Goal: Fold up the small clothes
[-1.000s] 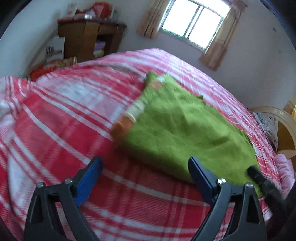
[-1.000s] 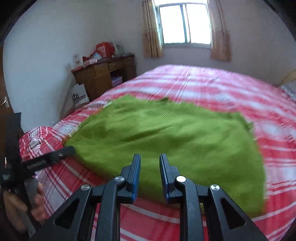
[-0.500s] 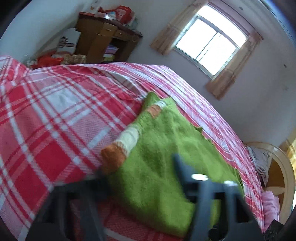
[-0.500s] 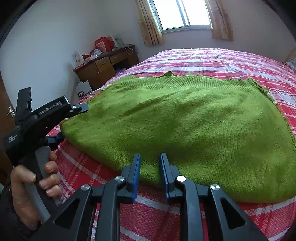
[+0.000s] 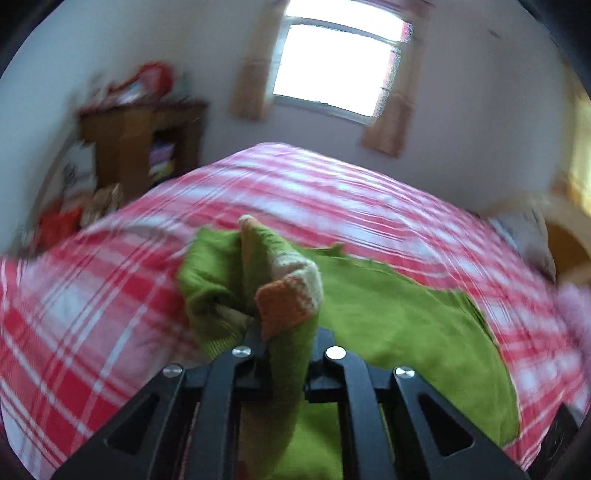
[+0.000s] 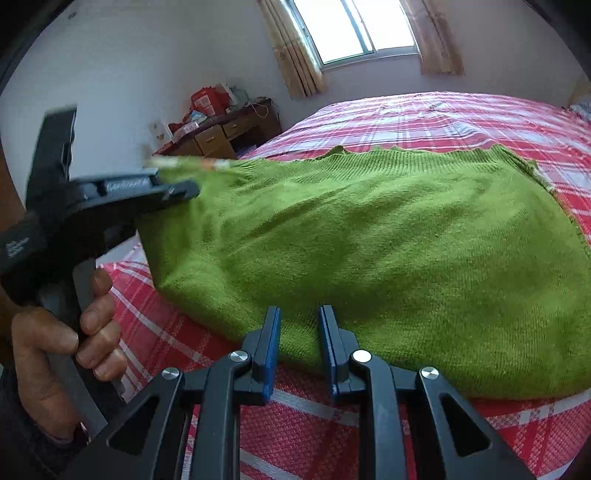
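Gripping a bunched fold of the green knitted sweater, my left gripper has its jaws pressed together on the fabric, with the striped sleeve end, orange and cream, standing up just above the fingers. From the right wrist view I see the same gripper lifted over the sweater's left edge, the cloth pulled up with it, and the person's hand wrapped around its handle. That part of both views is blurred, so I cannot tell how many layers are pinched.

My right gripper hovers at the sweater's near hem. Its blue pads stand narrowly apart, and I see green knit in the gap behind them, but I cannot tell whether they pinch the hem or only sit over it.

The sweater lies spread across the red and white plaid bedcover, near the bed's closer edge. A wooden desk with red items on top stands against the far wall, left of a curtained window.
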### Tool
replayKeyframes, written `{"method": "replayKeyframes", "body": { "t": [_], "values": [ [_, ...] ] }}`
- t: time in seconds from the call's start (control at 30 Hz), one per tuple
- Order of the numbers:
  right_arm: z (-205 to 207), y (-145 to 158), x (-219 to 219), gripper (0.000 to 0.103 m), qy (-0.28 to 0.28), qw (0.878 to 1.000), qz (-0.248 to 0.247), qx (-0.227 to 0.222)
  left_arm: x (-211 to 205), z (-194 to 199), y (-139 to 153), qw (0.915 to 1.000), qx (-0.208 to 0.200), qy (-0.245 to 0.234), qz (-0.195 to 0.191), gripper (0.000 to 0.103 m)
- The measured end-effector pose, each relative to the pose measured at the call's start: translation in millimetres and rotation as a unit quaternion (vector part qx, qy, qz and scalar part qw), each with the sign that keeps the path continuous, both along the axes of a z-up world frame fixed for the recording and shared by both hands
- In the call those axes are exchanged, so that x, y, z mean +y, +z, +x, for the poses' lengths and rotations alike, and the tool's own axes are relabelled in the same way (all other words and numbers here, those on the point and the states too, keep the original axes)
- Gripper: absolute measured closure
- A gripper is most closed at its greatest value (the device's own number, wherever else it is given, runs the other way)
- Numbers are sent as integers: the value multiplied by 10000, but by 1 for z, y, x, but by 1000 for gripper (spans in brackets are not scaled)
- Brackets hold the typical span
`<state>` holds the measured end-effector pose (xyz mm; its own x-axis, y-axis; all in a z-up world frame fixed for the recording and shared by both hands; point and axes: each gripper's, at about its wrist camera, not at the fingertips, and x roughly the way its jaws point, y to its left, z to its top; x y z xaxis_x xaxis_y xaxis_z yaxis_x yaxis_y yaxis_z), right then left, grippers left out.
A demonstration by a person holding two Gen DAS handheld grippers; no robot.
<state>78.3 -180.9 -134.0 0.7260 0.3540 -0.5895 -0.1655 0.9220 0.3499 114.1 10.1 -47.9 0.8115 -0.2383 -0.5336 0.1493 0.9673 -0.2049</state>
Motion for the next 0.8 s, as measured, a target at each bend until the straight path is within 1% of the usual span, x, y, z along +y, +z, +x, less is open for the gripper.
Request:
{"method": "replayKeyframes", "body": {
  "t": [0.07,0.1,0.17,0.2,0.27,0.33,0.4,0.47,0.5,0.53,0.6,0.63,0.7,0.73,0.8],
  "values": [
    [-3,-1,-7,81,-60,9998,179,-29,-17,-1,-1,9994,-5,-286,198,94],
    [-3,-1,-10,81,-73,9996,259,-22,-24,-2,-6,9985,30,-426,331,94],
    [-4,-3,-20,80,-105,9983,570,24,-31,-4,-17,9974,124,-534,467,94],
    [-4,-3,-23,80,-118,9976,677,55,-31,-4,-22,9972,197,-557,468,94],
    [-4,-3,-35,80,-189,9949,973,161,-30,-4,-30,9970,312,-576,420,94],
    [-5,2,-44,80,-231,9950,955,185,-27,-6,-34,9972,347,-609,278,94],
    [1,10,-51,80,-195,9957,878,233,-21,-8,-30,9978,255,-604,22,94],
    [13,23,-61,80,-163,9942,1019,295,-13,-11,-27,9981,174,-567,-152,94],
    [22,31,-65,73,-110,9925,1175,305,-8,-10,-26,9982,154,-528,-258,94],
    [34,41,-68,50,-25,9901,1369,302,-5,-10,-27,9980,156,-523,-330,94],
    [57,55,-71,20,120,9840,1760,259,-2,-8,-29,9975,189,-502,-469,94],
    [72,61,-70,20,182,9790,2015,240,-1,-8,-29,9973,186,-485,-524,94],
    [104,65,-61,20,416,9704,2339,442,5,-9,-30,9966,166,-428,-683,94],
    [129,63,-52,20,548,9664,2415,683,8,-10,-30,9962,156,-391,-756,94],
    [161,56,-35,20,598,9656,2309,1036,11,-12,-31,9958,123,-309,-853,94]
  ]
}}
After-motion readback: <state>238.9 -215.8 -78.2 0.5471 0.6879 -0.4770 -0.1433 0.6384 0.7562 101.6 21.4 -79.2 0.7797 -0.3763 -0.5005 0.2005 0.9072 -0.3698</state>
